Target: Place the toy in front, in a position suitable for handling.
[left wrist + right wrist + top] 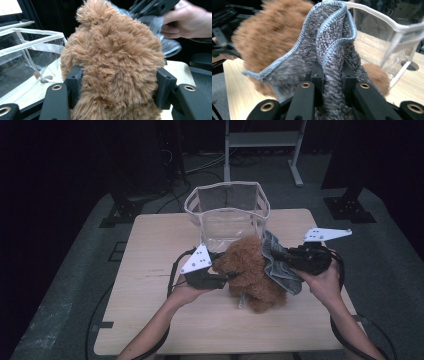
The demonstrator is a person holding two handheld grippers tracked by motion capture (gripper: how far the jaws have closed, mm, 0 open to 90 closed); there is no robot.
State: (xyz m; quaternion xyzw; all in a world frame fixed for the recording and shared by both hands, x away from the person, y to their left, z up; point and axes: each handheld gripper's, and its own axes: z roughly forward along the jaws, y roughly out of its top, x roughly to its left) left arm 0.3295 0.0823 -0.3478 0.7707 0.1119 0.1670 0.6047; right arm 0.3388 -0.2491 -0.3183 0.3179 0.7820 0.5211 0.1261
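Observation:
A fluffy brown plush toy (252,270) sits upright at the middle of the wooden table (150,320). My left gripper (227,272) comes at it from the left, and in the left gripper view both jaws press into the toy's fur (112,50), so the left gripper (117,87) is shut on it. My right gripper (287,257) is shut on a grey towel cloth (277,260) that drapes against the toy's right side. In the right gripper view the cloth (332,45) bunches up between the jaws of the right gripper (332,80), with the toy (269,30) behind it.
A clear plastic bag (227,215) with white-trimmed edges stands open just behind the toy; it is seen close by in both gripper views (20,50) (397,30). Beyond the table's far edge stand a white metal frame (262,140) and black stand bases (347,207) on the floor.

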